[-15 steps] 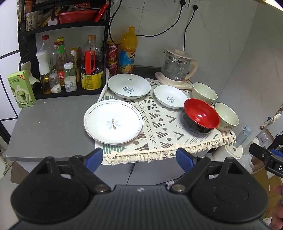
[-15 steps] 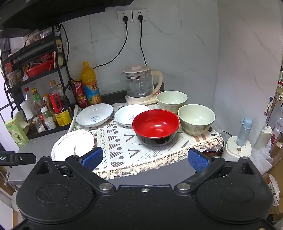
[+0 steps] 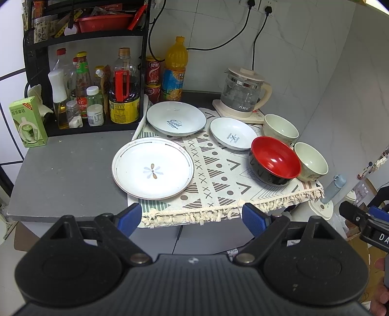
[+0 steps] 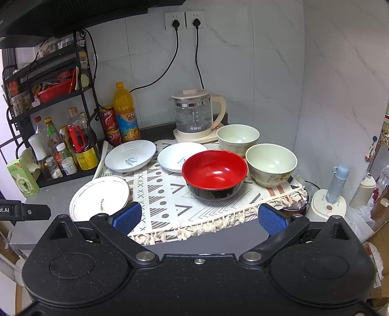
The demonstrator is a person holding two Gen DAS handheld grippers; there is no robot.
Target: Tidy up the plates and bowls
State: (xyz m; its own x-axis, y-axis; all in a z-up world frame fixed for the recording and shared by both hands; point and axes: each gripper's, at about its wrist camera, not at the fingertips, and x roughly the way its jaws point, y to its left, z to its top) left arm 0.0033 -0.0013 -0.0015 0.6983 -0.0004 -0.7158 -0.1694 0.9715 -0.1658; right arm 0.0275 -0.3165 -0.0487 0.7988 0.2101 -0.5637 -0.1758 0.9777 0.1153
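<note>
Right gripper jaws wide, empty, short of cloth edge. Red bowl dead ahead, two cream bowls behind.

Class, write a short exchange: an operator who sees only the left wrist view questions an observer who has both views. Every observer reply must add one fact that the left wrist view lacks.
Operator: In my view the right gripper is only a sliver at the edge. Is it open?
Observer: Yes. Its jaws stand wide with nothing between them, short of the cloth's fringe and lined up with the red bowl.
Operator: My picture cuts off at the top of the rack. Is anything above it?
Observer: A dark overhang juts out from the wall above the rack.
</note>
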